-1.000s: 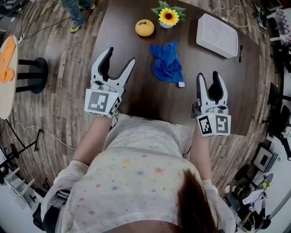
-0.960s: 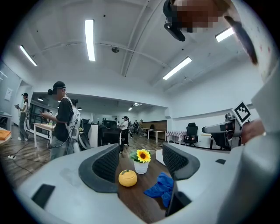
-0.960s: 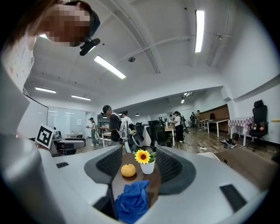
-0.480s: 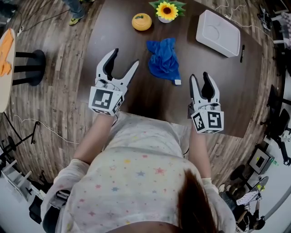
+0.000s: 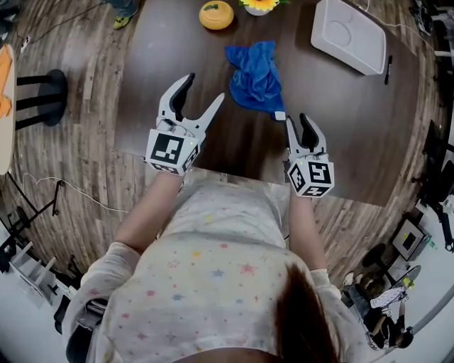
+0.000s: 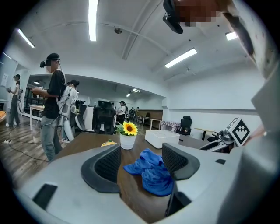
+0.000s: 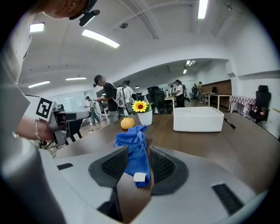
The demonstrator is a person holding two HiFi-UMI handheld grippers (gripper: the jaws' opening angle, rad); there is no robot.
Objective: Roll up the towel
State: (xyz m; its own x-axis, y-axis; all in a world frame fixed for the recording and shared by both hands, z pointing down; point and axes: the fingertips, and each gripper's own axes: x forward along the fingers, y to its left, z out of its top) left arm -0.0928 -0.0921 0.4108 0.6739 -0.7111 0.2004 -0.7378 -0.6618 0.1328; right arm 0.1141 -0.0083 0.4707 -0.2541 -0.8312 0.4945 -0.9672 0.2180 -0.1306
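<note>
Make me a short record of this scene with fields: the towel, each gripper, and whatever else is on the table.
towel: blue towel, crumpled in a heap on the table, not rolled
tag: white tag at the towel's near corner
left: left gripper, jaws wide apart, empty, clear of the towel
right: right gripper, jaws apart, lined up on the tagged corner, not clamped
others: orange round object, sunflower pot, white box, all beyond the towel
</note>
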